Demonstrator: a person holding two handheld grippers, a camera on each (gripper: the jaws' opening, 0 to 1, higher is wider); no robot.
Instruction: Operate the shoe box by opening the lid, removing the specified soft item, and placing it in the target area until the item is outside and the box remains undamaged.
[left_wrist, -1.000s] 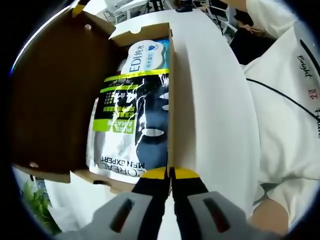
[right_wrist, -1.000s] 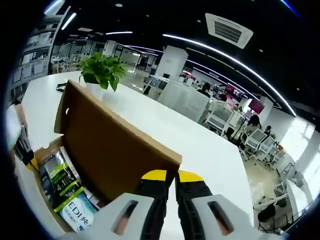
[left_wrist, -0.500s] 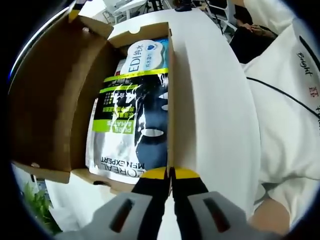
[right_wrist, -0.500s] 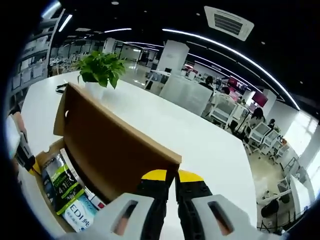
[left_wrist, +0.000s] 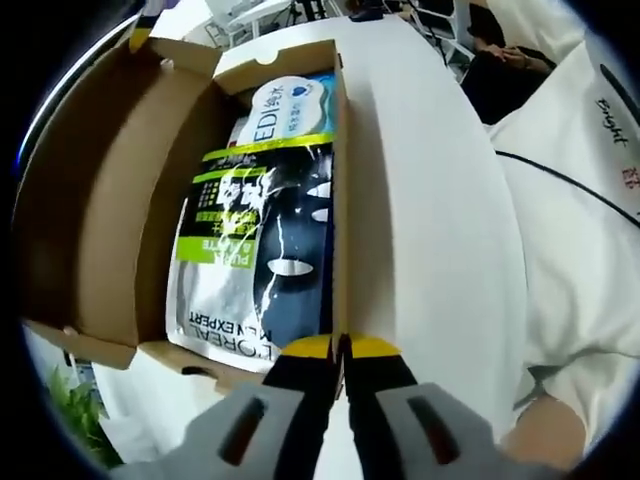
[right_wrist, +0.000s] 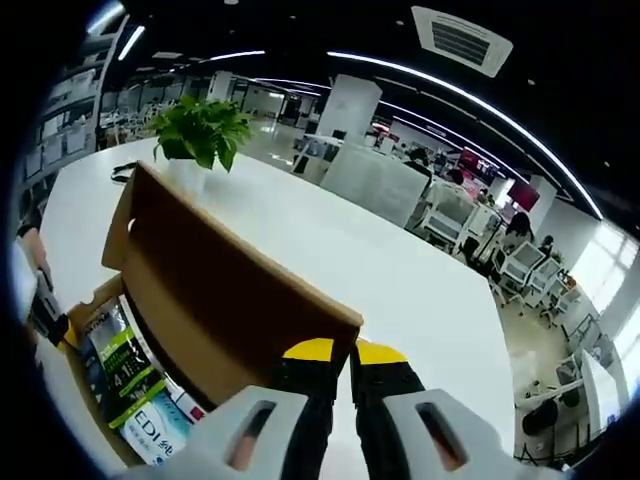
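Note:
The brown cardboard shoe box (left_wrist: 341, 200) lies open on a white table (left_wrist: 430, 220). Its lid (left_wrist: 90, 210) stands swung back along the far side. Inside lies a soft black, green and white pouch (left_wrist: 255, 250), and beside it a white and blue pack (left_wrist: 285, 105). My left gripper (left_wrist: 340, 348) is shut on the box's near wall at its corner. My right gripper (right_wrist: 345, 350) is shut on the free edge of the lid (right_wrist: 230, 290). Under the lid the pouch (right_wrist: 115, 365) and the pack (right_wrist: 160, 435) show. The left gripper (right_wrist: 50, 320) appears at the box's far corner.
A person in a white shirt (left_wrist: 580, 230) stands close to the table's edge by the box. A potted green plant (right_wrist: 200, 130) stands on the table (right_wrist: 380, 280) beyond the lid. Office desks and chairs (right_wrist: 450, 215) fill the room behind.
The lid has swung further back, so more of its inner face and of the box's inside is lit. Both grippers keep their hold.

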